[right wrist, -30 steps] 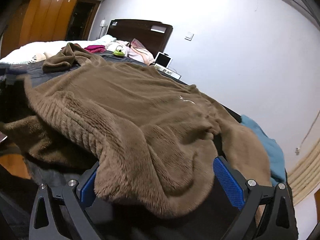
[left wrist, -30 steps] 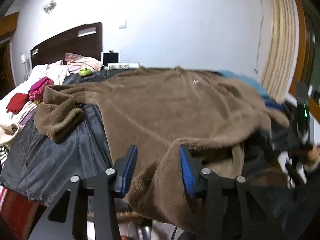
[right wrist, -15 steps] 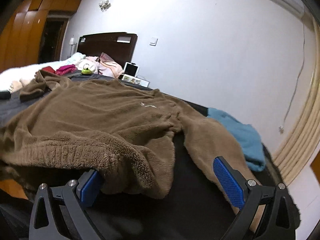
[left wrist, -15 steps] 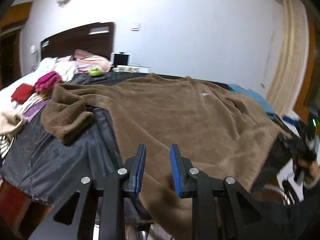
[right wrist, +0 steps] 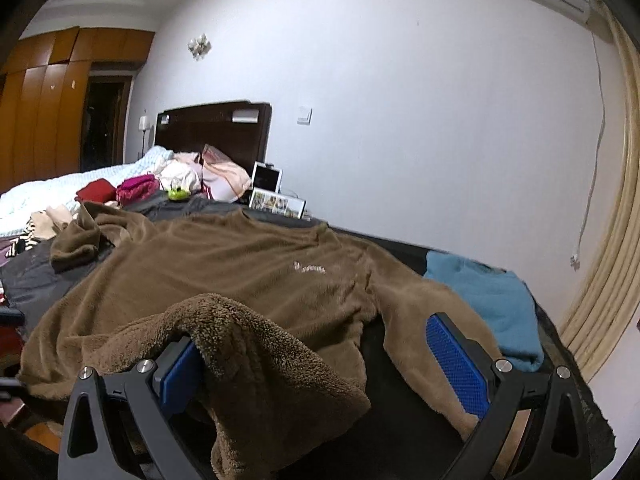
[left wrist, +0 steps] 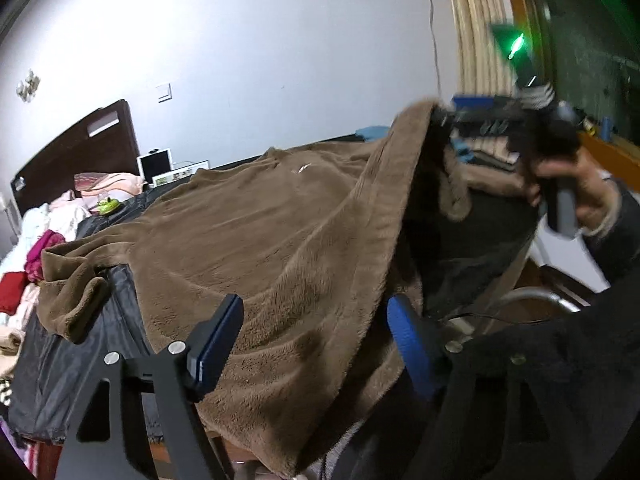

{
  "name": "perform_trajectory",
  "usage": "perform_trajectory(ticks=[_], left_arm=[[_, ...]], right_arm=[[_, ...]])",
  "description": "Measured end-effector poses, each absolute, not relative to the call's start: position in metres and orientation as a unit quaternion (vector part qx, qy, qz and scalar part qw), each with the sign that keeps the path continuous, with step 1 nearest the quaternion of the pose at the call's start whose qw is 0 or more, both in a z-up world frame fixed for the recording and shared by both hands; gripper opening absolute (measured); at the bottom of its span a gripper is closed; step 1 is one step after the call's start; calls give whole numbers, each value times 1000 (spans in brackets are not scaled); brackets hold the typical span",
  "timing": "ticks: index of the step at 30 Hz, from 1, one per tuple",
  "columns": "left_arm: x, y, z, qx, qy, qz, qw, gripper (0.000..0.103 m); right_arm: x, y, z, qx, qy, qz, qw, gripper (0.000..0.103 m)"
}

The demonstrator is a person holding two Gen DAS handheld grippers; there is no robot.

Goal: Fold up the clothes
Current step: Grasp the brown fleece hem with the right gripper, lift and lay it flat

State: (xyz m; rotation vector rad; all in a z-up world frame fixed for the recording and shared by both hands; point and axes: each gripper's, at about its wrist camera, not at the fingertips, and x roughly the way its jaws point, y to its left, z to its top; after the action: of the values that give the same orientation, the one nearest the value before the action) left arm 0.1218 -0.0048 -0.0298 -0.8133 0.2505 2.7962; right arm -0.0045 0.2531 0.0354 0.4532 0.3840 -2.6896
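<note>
Left gripper (left wrist: 312,344) gapes around the brown fleece sweater (left wrist: 256,240) hem; right gripper (right wrist: 320,364) seemingly spread too, hem draped over one finger, sweater spread toward twelve o'clock: soft, bulky, grippy; take the hem corners

You have one brown fleece (right wrist: 224,264) spread on the dark sheet (left wrist: 68,344), and one blue garment (right wrist: 484,300) beside it. Two grippers are up: the left gripper (left wrist: 316,344) and the right gripper (right wrist: 316,364), each with two blue pads. By the headboard (right wrist: 212,128) you can count one green toy (right wrist: 178,193), one red cloth (right wrist: 96,190), one magenta cloth (right wrist: 138,188) and one white-framed screen (right wrist: 267,178). One wall switch (right wrist: 305,116) shows, and one hand (left wrist: 576,184).
</note>
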Motion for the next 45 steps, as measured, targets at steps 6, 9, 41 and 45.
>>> perform_trajectory(ticks=[6, 9, 41, 45], left_arm=[[114, 1, -56, -303, 148, 940, 49, 78], [117, -14, -55, -296, 134, 946, 15, 78], [167, -113, -8, -210, -84, 971, -76, 65], [169, -111, -7, -211, -85, 971, -73, 65]], right_arm=[[11, 270, 57, 114, 146, -971, 154, 103], [13, 278, 58, 106, 162, -973, 128, 103], [59, 307, -26, 205, 247, -925, 205, 103], [73, 277, -50, 182, 325, -899, 228, 103]])
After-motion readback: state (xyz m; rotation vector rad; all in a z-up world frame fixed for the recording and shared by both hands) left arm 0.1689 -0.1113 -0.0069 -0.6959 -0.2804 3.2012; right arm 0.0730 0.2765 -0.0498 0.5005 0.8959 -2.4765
